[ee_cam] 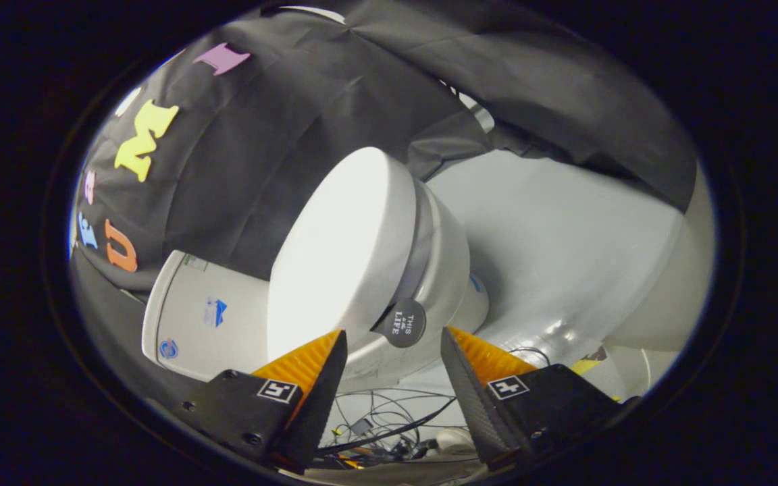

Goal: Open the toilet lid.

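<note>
Furthest left stood the toilet's white cistern (203, 317), hard against the black cloth wall (240, 169) and seen at a strong tilt, so the hand-held gripper (394, 345) was plainly rolled over to one side as it was held. Next to the cistern came the toilet lid (342, 250), white and smooth, lying down closed over the bowl (446, 270). Its front edge sat just ahead of the two fingers, in line with the gap between them. The fingers stood wide apart and gripped nothing. A small round dark tab (404, 323) hung at the lid's front rim, just beyond the fingertips and nearer the right one. Below the fingers lay a tangle of cables (389, 422) on the floor. To the right spread a pale wall (564, 236).
</note>
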`<state>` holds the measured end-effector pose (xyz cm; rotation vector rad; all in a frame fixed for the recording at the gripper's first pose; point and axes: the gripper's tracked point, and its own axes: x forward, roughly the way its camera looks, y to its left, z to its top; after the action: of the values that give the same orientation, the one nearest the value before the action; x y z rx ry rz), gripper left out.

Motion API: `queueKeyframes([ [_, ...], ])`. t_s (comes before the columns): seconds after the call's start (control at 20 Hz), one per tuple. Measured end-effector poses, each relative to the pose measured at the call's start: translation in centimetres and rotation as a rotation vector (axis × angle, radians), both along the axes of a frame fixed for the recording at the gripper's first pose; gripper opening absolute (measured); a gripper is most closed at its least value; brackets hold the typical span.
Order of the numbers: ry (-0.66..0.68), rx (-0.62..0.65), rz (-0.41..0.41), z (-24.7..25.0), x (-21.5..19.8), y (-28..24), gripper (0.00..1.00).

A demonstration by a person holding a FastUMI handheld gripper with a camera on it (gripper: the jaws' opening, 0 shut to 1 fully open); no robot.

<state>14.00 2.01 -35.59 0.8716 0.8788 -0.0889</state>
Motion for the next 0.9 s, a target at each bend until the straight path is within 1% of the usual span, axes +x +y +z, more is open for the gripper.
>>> queueKeyframes([
  [0.15,-0.007,0.058,-0.050,-1.1,1.3,0.1,0.81],
  [0.25,-0.002,0.072,-0.069,-1.6,1.8,0.0,0.76],
  [0.3,0.002,0.072,-0.064,-1.8,1.9,0.2,0.71],
  [0.35,0.003,0.069,-0.059,-1.9,2.3,0.3,0.70],
  [0.45,0.012,0.059,-0.052,-2.0,2.7,0.5,0.63],
  [0.5,0.014,0.064,-0.054,-1.9,2.8,0.4,0.57],
  [0.65,0.032,0.102,-0.097,-2.3,2.9,0.0,0.46],
  [0.7,0.036,0.119,-0.115,-2.3,2.9,0.0,0.37],
  [0.85,0.047,0.152,-0.153,-2.3,2.8,-0.4,0.30],
  [0.9,0.042,0.166,-0.166,-2.1,2.9,-0.4,0.25],
])
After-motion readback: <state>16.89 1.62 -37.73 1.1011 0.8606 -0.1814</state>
